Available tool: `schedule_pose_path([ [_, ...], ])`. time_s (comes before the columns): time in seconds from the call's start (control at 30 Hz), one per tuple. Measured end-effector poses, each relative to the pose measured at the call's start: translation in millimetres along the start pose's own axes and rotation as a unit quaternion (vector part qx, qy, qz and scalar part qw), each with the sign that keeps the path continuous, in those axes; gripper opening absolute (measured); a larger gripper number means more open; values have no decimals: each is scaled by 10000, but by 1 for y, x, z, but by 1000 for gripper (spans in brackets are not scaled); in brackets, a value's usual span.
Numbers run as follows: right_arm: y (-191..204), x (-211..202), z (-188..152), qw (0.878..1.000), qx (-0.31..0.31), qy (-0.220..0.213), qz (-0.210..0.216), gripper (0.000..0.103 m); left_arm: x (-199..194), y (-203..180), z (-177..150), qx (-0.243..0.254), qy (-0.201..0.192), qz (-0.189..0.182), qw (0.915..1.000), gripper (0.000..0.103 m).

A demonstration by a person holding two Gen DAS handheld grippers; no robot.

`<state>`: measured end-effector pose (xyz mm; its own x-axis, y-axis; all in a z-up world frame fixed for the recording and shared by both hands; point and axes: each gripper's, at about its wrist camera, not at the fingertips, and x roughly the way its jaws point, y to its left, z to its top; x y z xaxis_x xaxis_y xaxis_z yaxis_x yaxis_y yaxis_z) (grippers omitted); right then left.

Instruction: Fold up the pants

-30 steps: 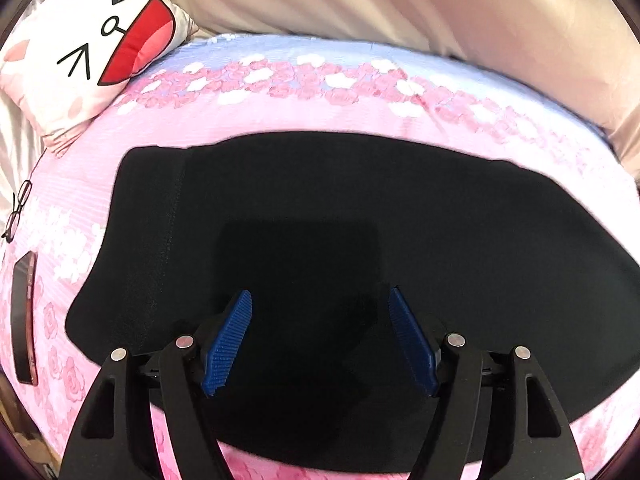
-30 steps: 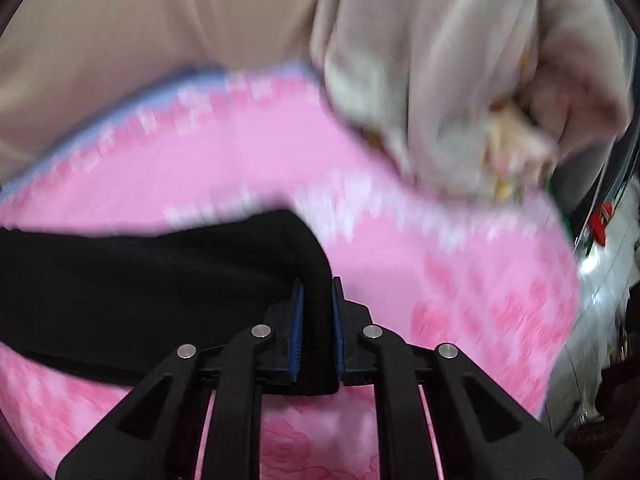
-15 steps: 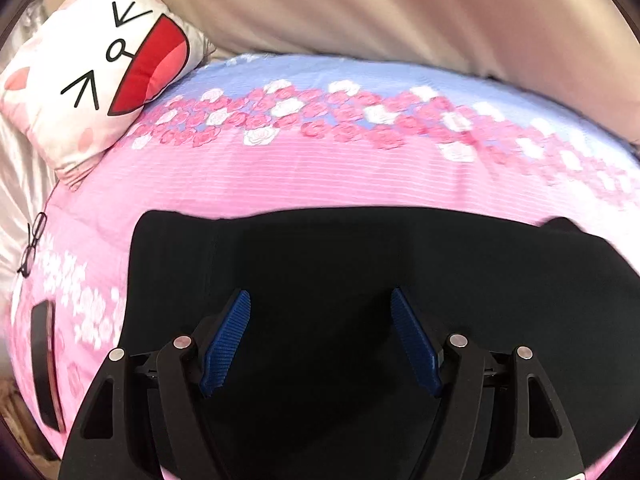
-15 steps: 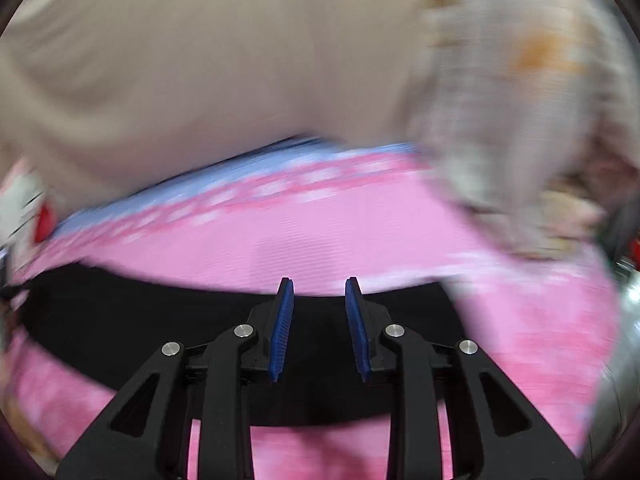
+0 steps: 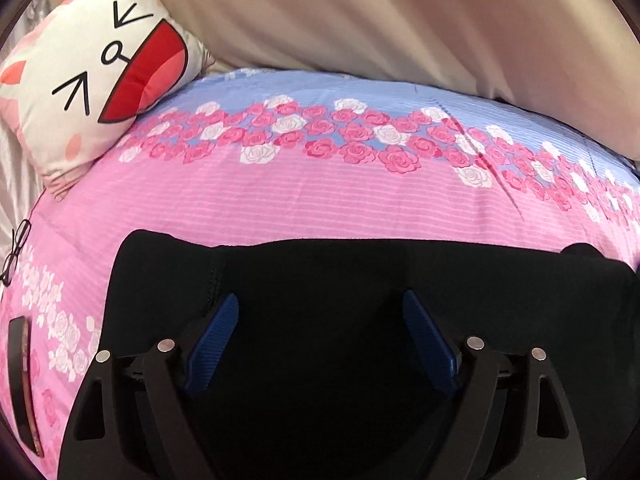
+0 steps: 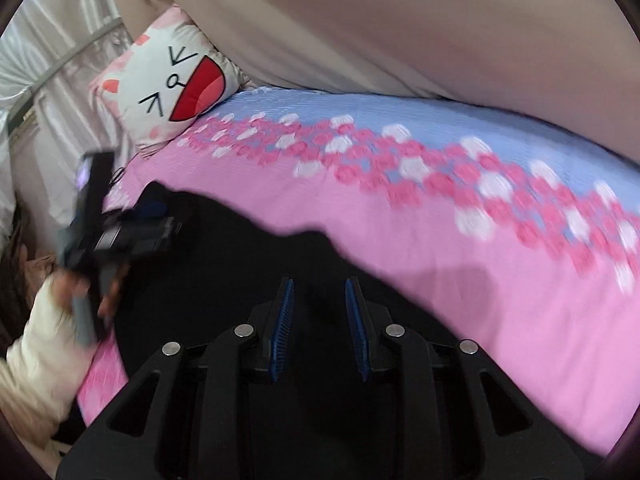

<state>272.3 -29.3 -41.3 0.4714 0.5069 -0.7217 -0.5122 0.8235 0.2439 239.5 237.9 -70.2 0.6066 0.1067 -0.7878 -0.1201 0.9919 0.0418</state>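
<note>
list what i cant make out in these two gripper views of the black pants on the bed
- Black pants: near edge hidden behind the left gripper in the left wrist view; black fabric shows no fold lines.
- Pants' near part: covered by the right gripper in the right wrist view.
- Left gripper in the right wrist view: motion-blurred, fingers unreadable.
- Glasses and dark phone-like slab: cut at the left edge, too distorted to identify.

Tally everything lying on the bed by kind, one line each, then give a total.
Black pants: 1
Cat-face pillow: 1
Eyeglasses: 1
Phone: 1
Total: 4
Both claws, left claw and right claw, hover open over the pants, not counted.
</note>
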Motion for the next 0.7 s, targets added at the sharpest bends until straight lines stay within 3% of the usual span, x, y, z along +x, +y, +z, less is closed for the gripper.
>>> schedule_pose_path([
  [0.13, -3, 41, 17, 9976, -43, 674, -165, 27, -2, 2, -2, -23, -76, -150, 9999, 85],
  [0.23, 22, 47, 11, 9940, -655, 799, -357, 27, -3, 3, -3, -47, -141, -251, 9996, 86],
  [0.33, 30, 53, 8, 9921, -882, 730, -519, 27, -4, 5, -4, -98, -181, -343, 9992, 86],
  [0.47, 32, 54, 12, 9908, -983, 556, -740, 14, -5, 5, -4, -134, -210, -366, 9990, 86],
  [0.53, 28, 51, 21, 9907, -902, 270, -986, 4, -5, 5, -4, -142, -210, -356, 9990, 86],
  [0.63, 11, 62, 35, 9856, -748, 119, -1509, 0, -4, 3, -2, -141, -181, -282, 9993, 86],
  [0.7, -6, 61, 38, 9907, -236, 30, -1343, 0, -3, -1, -1, -57, -165, -190, 9997, 87],
])
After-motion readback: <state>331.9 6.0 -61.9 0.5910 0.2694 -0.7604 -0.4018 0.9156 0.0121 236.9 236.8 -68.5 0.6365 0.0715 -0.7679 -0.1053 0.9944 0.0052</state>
